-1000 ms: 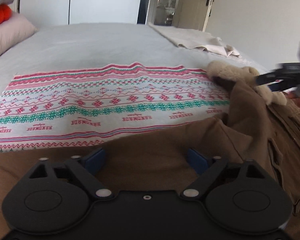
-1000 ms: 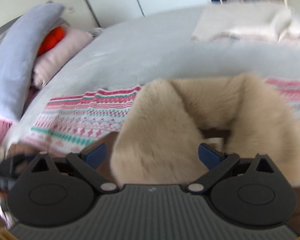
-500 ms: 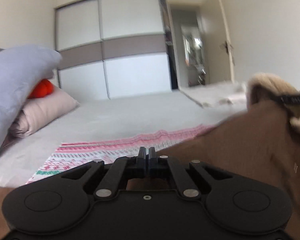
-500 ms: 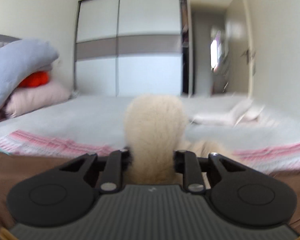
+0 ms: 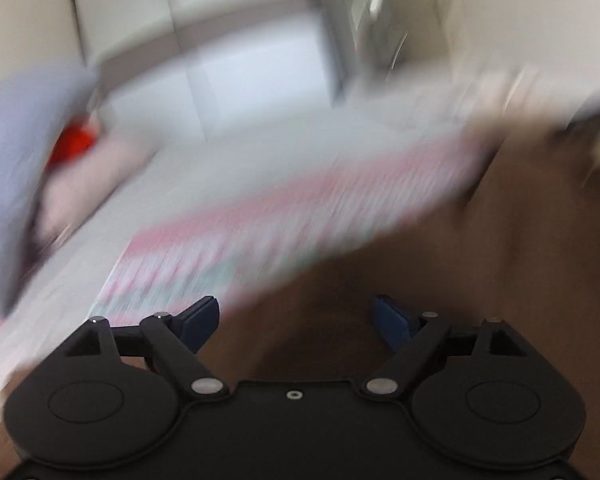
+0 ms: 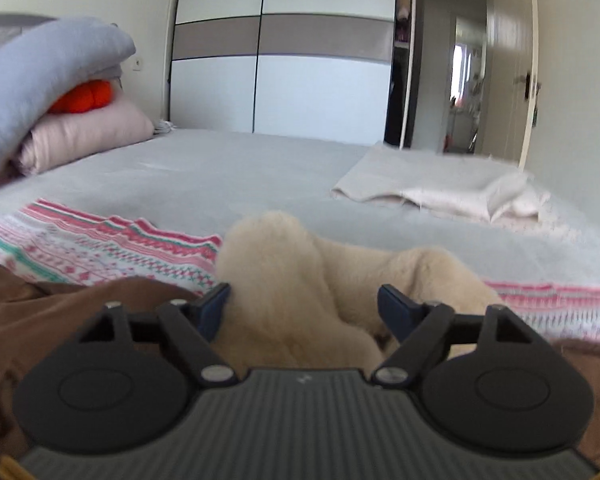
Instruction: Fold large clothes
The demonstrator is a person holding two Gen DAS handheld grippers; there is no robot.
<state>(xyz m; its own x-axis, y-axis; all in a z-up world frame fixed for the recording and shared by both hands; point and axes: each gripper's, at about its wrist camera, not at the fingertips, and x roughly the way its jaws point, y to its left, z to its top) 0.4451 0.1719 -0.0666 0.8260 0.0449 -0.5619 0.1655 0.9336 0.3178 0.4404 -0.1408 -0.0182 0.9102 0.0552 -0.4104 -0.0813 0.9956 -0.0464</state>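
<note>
Brown coat [image 5: 440, 280], left wrist view, blurred: lies beneath and ahead of the left gripper [image 5: 296, 318], whose jaws have just been opening and stand apart, nothing pinched. Patterned cloth [image 5: 300, 208] spreads beyond on the bed [image 5: 228, 152]. Right wrist view, sharp: right gripper [image 6: 304, 306], jaws likewise just opened, straddles the coat's fleece collar [image 6: 296, 292] without clamping. Wardrobe [image 6: 284, 72], pillows [image 6: 84, 136], folded blanket [image 6: 440, 184] beyond.

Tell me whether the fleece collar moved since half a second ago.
Yes. The fleece collar has dropped from upright against the wardrobe to slumped low on the bed.
</note>
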